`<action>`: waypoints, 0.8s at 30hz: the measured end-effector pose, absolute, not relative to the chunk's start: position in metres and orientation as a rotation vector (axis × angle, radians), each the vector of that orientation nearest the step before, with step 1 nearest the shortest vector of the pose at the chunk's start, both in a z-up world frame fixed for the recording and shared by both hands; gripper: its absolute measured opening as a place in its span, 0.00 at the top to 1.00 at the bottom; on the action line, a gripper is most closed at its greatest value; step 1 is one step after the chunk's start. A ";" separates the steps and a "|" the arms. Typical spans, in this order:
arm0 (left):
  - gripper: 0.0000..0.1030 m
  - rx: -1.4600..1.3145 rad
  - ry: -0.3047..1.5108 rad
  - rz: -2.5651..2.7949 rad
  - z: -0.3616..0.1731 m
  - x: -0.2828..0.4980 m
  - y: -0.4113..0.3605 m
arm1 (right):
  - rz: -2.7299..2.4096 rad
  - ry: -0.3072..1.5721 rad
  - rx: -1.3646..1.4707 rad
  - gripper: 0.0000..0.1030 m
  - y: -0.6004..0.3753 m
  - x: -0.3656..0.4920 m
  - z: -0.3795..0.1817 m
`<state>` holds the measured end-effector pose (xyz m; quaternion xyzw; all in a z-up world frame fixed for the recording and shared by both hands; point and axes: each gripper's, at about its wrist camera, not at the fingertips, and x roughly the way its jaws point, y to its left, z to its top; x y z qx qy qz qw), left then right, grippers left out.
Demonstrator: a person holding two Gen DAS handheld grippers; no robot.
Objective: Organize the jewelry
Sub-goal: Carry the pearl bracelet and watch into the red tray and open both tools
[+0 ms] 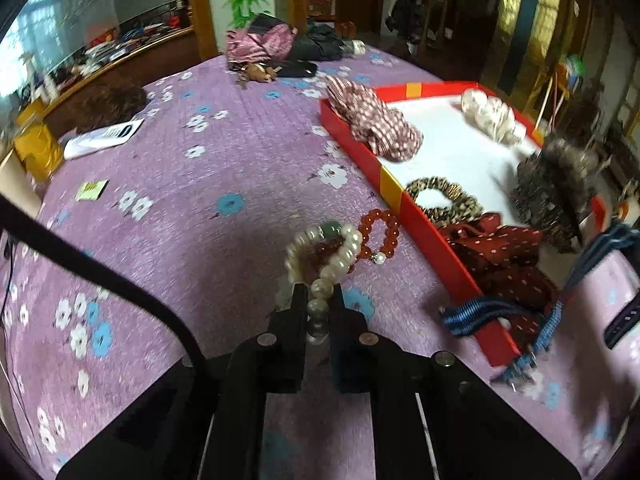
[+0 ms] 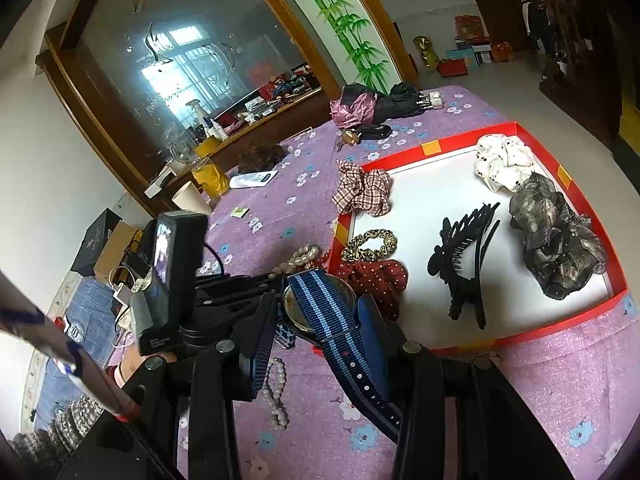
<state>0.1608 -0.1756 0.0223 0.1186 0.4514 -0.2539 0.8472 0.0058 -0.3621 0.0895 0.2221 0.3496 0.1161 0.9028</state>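
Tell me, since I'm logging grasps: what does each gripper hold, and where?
Left gripper: pearl bracelet, pinched at its nearest beads. Right gripper: watch, gripped across its case.

L claw (image 1: 317,300) pitched steeply down, jaws nearly together, pinching a pearl bracelet (image 1: 324,264) btwn the tips. R claw (image 2: 320,320) angled down less steeply, jaws part open, clamped on a watch (image 2: 320,312) (striped strap draped back over the claw).
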 end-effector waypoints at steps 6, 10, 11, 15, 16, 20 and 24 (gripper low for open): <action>0.91 0.168 0.900 -0.557 0.072 0.139 -0.149 | 0.246 0.677 0.459 0.57 -0.368 -0.001 0.110; 0.91 0.110 0.885 -0.599 0.105 0.132 -0.147 | 0.231 0.633 0.443 0.57 -0.376 -0.001 0.131; 0.91 0.105 0.885 -0.607 0.110 0.131 -0.150 | 0.226 0.624 0.438 0.57 -0.378 0.000 0.137; 0.91 0.105 0.874 -0.635 0.132 0.132 -0.170 | 0.212 0.610 0.436 0.57 -0.391 0.011 0.155; 0.91 0.112 0.869 -0.639 0.136 0.134 -0.177 | 0.201 0.609 0.429 0.57 -0.395 0.015 0.158; 0.91 0.140 0.842 -0.653 0.150 0.147 -0.212 | 0.159 0.626 0.414 0.57 -0.411 0.040 0.163; 0.91 0.144 0.857 -0.668 0.147 0.167 -0.249 | 0.106 0.662 0.419 0.57 -0.433 0.071 0.154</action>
